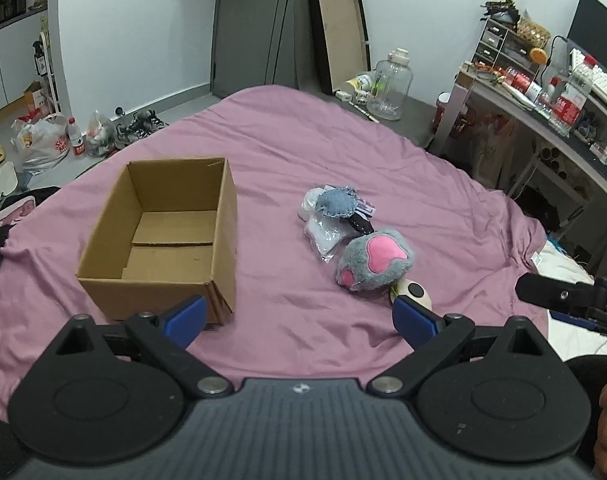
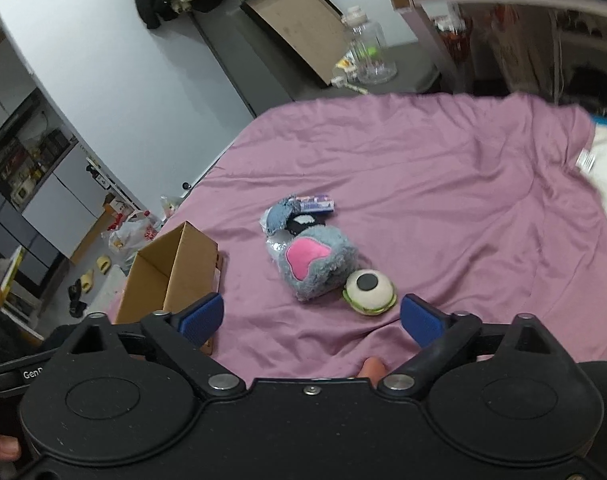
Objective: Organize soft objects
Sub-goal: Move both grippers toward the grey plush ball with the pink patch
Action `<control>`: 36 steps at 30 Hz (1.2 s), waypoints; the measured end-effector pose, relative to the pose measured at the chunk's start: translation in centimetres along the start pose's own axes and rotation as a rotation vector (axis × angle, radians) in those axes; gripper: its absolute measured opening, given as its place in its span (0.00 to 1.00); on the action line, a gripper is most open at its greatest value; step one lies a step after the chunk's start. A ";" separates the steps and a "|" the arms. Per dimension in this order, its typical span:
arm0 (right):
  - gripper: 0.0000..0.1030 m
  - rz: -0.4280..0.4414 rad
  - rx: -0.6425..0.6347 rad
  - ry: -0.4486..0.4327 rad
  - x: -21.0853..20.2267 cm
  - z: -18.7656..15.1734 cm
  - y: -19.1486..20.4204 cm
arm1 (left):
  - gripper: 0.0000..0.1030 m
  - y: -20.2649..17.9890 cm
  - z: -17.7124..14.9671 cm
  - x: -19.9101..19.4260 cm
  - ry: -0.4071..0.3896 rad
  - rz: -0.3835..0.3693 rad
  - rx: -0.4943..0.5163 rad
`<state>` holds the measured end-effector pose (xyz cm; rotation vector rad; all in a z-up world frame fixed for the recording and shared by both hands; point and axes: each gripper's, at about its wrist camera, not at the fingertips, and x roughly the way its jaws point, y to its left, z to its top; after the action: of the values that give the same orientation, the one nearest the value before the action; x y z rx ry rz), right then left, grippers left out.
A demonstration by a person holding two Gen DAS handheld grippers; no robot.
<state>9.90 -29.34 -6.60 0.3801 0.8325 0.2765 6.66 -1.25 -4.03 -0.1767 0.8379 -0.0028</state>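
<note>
Soft things heaped in one small cluster on the pink bedspread (image 1: 383, 168), right of the cardboard box (image 1: 163, 240) and well apart from it. Nearest in the cluster: a grey plush paw with pink pads (image 1: 375, 260), touching a cream eyeball toy (image 2: 369, 290) at its near edge. Behind the paw, a clear plastic packet (image 1: 327, 236), a blue denim pouch (image 1: 337, 202) and a small dark item, overlapping too closely to tell which lies on which. Probably dumped together as the pile to be sorted.

Box upright, flaps gone or folded out of sight, mouth open to the ceiling, nothing inside: likely set there as the bin for the pile, close enough for short carries.

Left gripper (image 1: 299, 320) spread wide, nothing between its blue pads, poised above bare bedspread between box and toys. Right gripper (image 2: 311, 316) likewise wide and unloaded, angled down toward the eyeball toy and the paw, which lie just ahead of its pads; probably the first pick. No item in the box yet, so sorting apparently not begun.

Beyond the bed: a cluttered desk (image 1: 543, 108), a glass jar (image 1: 391, 88), bags on the floor.
</note>
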 end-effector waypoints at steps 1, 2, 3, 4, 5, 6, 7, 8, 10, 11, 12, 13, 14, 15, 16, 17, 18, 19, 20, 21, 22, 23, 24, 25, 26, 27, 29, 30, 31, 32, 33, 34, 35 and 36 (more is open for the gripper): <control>0.90 0.000 0.008 0.004 0.4 0.0 -0.2 | 0.96 0.0 0.2 0.3 0.001 -0.003 -0.002; 0.88 -0.001 0.015 0.007 0.7 0.0 -0.4 | 0.96 0.0 0.3 0.7 0.003 -0.005 -0.007; 0.86 0.004 0.024 0.013 1.1 0.1 -0.7 | 0.95 -0.1 0.5 1.1 0.004 -0.008 -0.011; 0.84 0.013 0.034 0.017 1.5 0.1 -0.9 | 0.95 -0.1 0.6 1.3 0.003 -0.013 -0.014; 0.82 0.022 0.045 0.021 1.8 0.2 -1.1 | 0.95 -0.2 0.7 1.6 -0.001 -0.024 -0.015; 0.80 0.027 0.055 0.023 2.2 0.3 -1.3 | 0.95 -0.3 0.8 1.9 -0.003 -0.030 -0.015; 0.77 0.031 0.065 0.024 2.5 0.3 -1.6 | 0.95 -0.4 0.9 2.2 -0.005 -0.031 -0.014; 0.74 0.035 0.078 0.026 2.8 0.4 -1.8 | 0.95 -0.5 1.1 2.6 -0.006 -0.032 -0.013; 0.74 0.044 0.109 0.030 3.5 0.5 -2.3 | 0.93 -0.7 1.4 3.4 -0.001 -0.032 -0.013; 0.73 0.044 0.126 0.028 3.8 0.5 -2.5 | 0.90 -0.9 1.6 3.9 0.003 -0.034 -0.013; 0.73 0.045 0.139 0.024 4.2 0.6 -2.7 | 0.89 -1.0 1.7 4.3 0.007 -0.040 -0.013; 0.72 0.048 0.150 0.021 4.5 0.6 -2.9 | 0.88 -1.1 1.9 4.7 0.011 -0.045 -0.011; 0.71 0.052 0.158 0.020 4.8 0.6 -2.9 | 0.87 -1.2 2.1 5.1 0.015 -0.051 -0.008; 0.71 0.057 0.165 0.020 5.2 0.6 -3.0 | 0.86 -1.4 2.3 5.7 0.021 -0.056 -0.005; 0.71 0.062 0.170 0.020 5.6 0.6 -3.0 | 0.84 -1.6 2.4 6.1 0.026 -0.059 -0.002; 0.70 0.066 0.175 0.021 6.0 0.7 -3.1 | 0.83 -1.8 2.5 6.6 0.030 -0.063 0.001; 0.70 0.067 0.183 0.025 6.5 0.7 -3.2 | 0.83 -1.9 2.6 7.0 0.031 -0.069 0.004; 0.68 0.067 0.191 0.027 6.9 0.7 -3.4 | 0.81 -2.0 2.7 7.4 0.032 -0.073 0.008; 0.64 0.063 0.200 0.031 7.4 0.8 -3.5 | 0.79 -2.2 2.8 7.9 0.035 -0.077 0.014; 0.63 0.057 0.206 0.036 7.7 0.8 -3.6 | 0.78 -2.3 2.9 8.4 0.041 -0.079 0.019; 0.62 0.057 0.216 0.041 8.2 0.9 -3.8 | 0.77 -2.4 3.0 8.9 0.047 -0.080 0.021; 0.61 0.067 0.227 0.043 8.5 1.0 -4.0 | 0.73 -2.5 3.1 9.3 0.054 -0.082 0.023; 0.60 0.078 0.238 0.044 8.8 1.0 -4.2 | 0.72 -2.5 3.2 9.8 0.062 -0.086 0.027; 0.58 0.091 0.255 0.048 9.1 1.0 -4.4 | 0.71 -2.6 3.2 10.3 0.070 -0.089 0.029; 0.57 0.101 0.268 0.050 9.5 1.0 -4.6 | 0.67 -2.6 3.3 10.8 0.077 -0.092 0.029; 0.56 0.114 0.286 0.052 9.8 1.1 -4.9 | 0.66 -2.6 3.5 11.2 0.086 -0.098 0.026; 0.54 0.133 0.313 0.055 10.3 1.1 -5.3 | 0.63 -2.7 3.7 12.1 0.103 -0.108 0.020; 0.54 0.141 0.329 0.057 10.6 1.2 -5.6 | 0.61 -2.8 3.8 12.5 0.110 -0.110 0.021; 0.53 0.150 0.344 0.057 10.8 1.2 -5.8 | 0.59 -2.9 3.8 12.9 0.114 -0.112 0.028; 0.53 0.158 0.355 0.056 11.0 1.1 -6.0 | 0.57 -3.1 3.9 13.3 0.118 -0.116 0.036; 0.53 0.163 0.367 0.058 11.2 1.2 -6.2 | 0.57 -3.3 4.0 13.6 0.120 -0.121 0.041; 0.53 0.172 0.381 0.062 11.5 1.1 -6.3 | 0.55 -3.4 4.1 14.0 0.123 -0.125 0.045; 0.52 0.180 0.392 0.066 11.8 1.1 -6.4 | 0.52 -3.6 4.2 14.3 0.126 -0.130 0.048; 0.52 0.188 0.400 0.070 12.2 1.2 -6.5 | 0.51 -3.6 4.3 14.7 0.129 -0.134 0.049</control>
<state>19.19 -30.76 -16.74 0.8291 0.9231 0.2988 19.93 -5.21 -11.50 -0.1880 0.9529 -0.1620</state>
